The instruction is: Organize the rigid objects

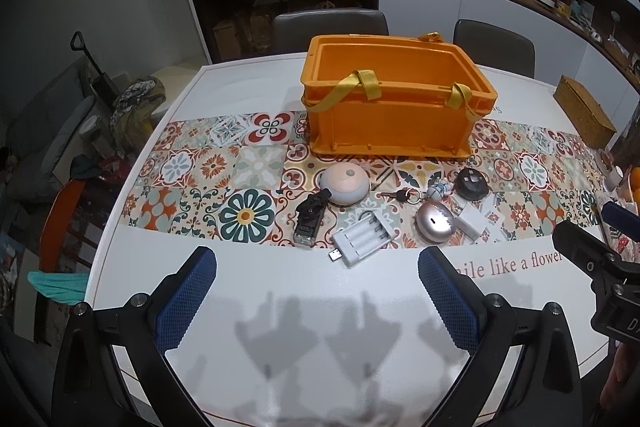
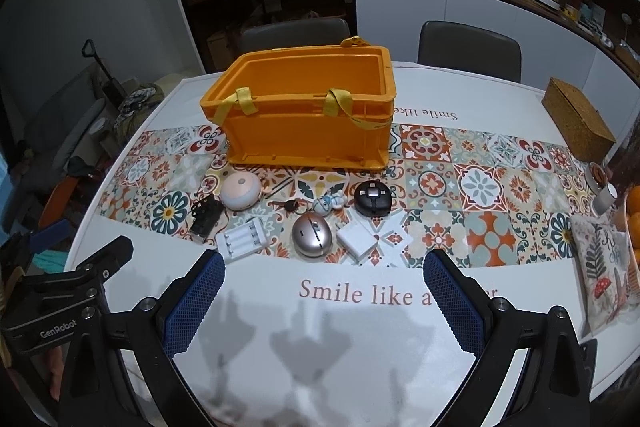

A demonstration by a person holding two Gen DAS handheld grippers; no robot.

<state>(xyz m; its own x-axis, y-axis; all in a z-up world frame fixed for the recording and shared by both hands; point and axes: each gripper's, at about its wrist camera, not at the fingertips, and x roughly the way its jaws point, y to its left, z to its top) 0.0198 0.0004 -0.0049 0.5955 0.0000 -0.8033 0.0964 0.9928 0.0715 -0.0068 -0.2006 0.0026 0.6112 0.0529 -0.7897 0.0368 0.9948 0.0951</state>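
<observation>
Both claws hang spread and empty over bare bench. Left wrist view: left claw (image 1: pixel 317 301) faces the battery holder (image 1: pixel 365 238) at 12 o'clock; orange crate (image 1: pixel 394 97) stands beyond the clutter. Approach low and pinch the holder's long sides. Right wrist view: right claw (image 2: pixel 324 301) faces the silver oval case (image 2: pixel 311 235); open room lies at 2 o'clock, bench edge (image 2: pixel 616 387) near at 4.
</observation>
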